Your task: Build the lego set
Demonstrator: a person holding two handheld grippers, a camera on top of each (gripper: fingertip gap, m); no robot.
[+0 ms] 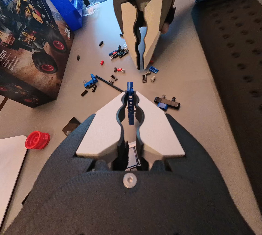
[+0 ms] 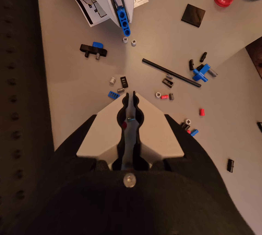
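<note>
My left gripper [image 1: 130, 93] is shut on a blue beam with holes [image 1: 130, 100]. The beam stands on edge between the pads and pokes out past the fingertips, above the grey table [image 1: 184, 72]. The same beam also shows in the right wrist view [image 2: 124, 22], in the left gripper [image 2: 124, 21] at the top. My right gripper [image 2: 130, 93] hovers over loose pieces with its jaws only a narrow slit apart, and I see nothing between the fingertips. It also shows in the left wrist view [image 1: 140, 67], pointing down at the table.
Small loose pieces lie scattered: a black axle [image 2: 171, 72], a black beam with a blue part [image 2: 93, 50], a blue grille tile [image 2: 113, 95], red and grey pins. There are also a red wheel hub [image 1: 37, 140], the set's box [image 1: 28, 36], a blue bin [image 1: 65, 7] and an instruction sheet [image 2: 85, 1]. Spacing between my two grippers at the tips: around 8 centimeters. My right gripper's tips are some 7 centimeters from the black axle [image 2: 171, 72]. Look for it in the left wrist view [image 1: 109, 84] too.
</note>
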